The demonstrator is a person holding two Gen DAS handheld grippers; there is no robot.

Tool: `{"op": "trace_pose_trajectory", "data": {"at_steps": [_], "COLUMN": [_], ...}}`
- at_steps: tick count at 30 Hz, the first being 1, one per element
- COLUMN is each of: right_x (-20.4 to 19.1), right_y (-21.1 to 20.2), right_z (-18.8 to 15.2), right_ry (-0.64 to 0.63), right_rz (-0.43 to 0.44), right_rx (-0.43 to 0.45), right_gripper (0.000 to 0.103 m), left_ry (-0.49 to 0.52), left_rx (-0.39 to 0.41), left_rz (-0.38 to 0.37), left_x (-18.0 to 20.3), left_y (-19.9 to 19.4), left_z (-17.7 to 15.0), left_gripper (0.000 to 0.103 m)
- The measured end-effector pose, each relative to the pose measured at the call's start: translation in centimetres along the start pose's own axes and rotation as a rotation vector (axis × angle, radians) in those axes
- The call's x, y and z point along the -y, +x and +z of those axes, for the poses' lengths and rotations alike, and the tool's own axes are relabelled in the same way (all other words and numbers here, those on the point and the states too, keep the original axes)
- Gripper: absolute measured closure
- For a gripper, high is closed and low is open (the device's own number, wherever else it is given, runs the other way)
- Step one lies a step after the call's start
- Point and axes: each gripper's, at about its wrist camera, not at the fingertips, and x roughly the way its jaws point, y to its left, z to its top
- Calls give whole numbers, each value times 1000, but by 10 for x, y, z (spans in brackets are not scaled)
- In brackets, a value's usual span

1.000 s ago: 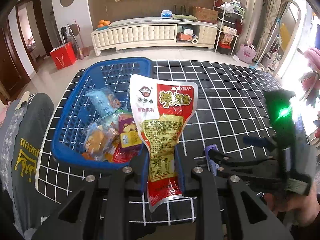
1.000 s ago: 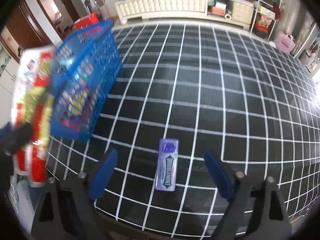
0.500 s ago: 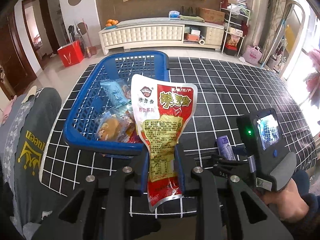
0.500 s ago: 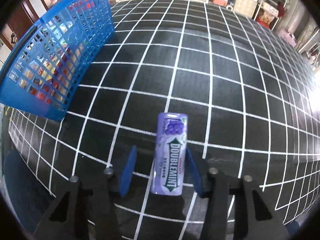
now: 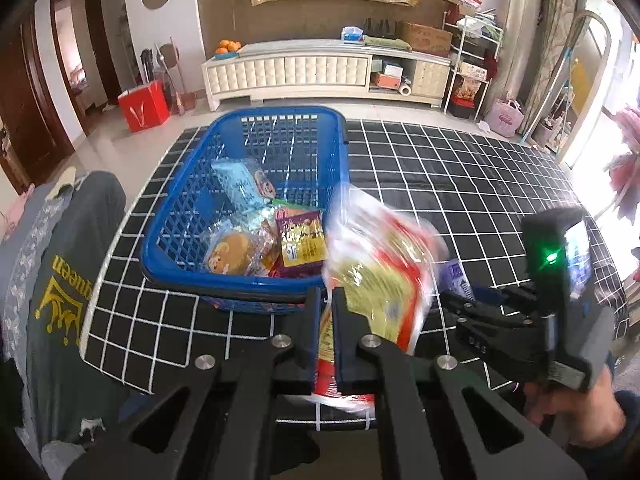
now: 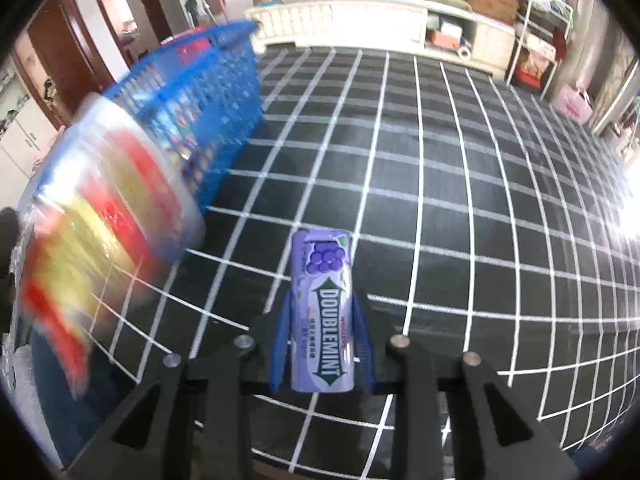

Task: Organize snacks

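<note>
My left gripper (image 5: pixel 327 300) is shut on the lower end of a red, white and yellow snack pouch (image 5: pixel 380 268). The pouch leans to the right and is blurred; the right wrist view shows the snack pouch (image 6: pixel 100 220) at the left. Just beyond it stands a blue plastic basket (image 5: pixel 244 276) with several snack packets (image 5: pixel 256 240) inside. My right gripper (image 6: pixel 322 312) is shut on a purple Doublemint gum box (image 6: pixel 324 312), held above the black checked tablecloth (image 6: pixel 460 220). The left wrist view shows the right gripper (image 5: pixel 472 300) at the lower right, in a hand.
A chair back draped with a grey garment (image 5: pixel 60 288) stands at the table's left side. The blue basket (image 6: pixel 192 92) rises at the left in the right wrist view. Beyond the table are a white cabinet (image 5: pixel 320 68) and shelves.
The pouch has swung from upright to leaning right in my left gripper. My right gripper has closed on the gum box and lifted it off the cloth.
</note>
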Motion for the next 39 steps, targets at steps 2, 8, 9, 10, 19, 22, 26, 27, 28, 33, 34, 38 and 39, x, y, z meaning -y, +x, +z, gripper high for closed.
{"op": "trace_pose_trajectory", "data": {"at_steps": [2,8,9,10,19,22,26,27,28,33,34,38,39], "right_x": [-5,-2,-1,-4,-29,-42,-59,-64,-68,-90,-92,-108,-110], "right_y": [-10,-33,-41,-47,-87,-94,-92,-91,-89,-73,-70,-51,-47], "right_z": [2,19,19,22,55,68,82,86,91,109,112,125,128], "right_ry": [-9,5,2,0,-58,-86,-116,-121,-124,-159,-165,-185,-188], "right_rz": [-6,35,41,45,109,126,138,144,151,173,175,184,186], "right_rx": [22,65,77,90,193,210,216,213,209,182,177,146,138], "right_gripper": [69,69,69,69,68,68,68,68,68,68,68,68,68], "left_ry": [11,7,5,5,-4,-12,-17,-16,-19,-43,-44,-38,-39], "left_rx": [14,25,28,31,55,60,66,67,66,50,48,28,22], "left_rz": [0,-31,-30,-29,-31,-33,-34,-31,-29,-21,-20,-5,-9], "left_x": [2,0,-1,-2,-19,-30,-47,-52,-59,-86,-89,-109,-112], "left_y": [-2,-4,-4,-5,-7,-6,-6,-6,-4,6,8,23,26], "left_z": [1,7,8,11,32,37,46,47,50,62,63,71,73], "left_gripper": [102,102,102,102,102,102,102,102,102,102,102,102,102]}}
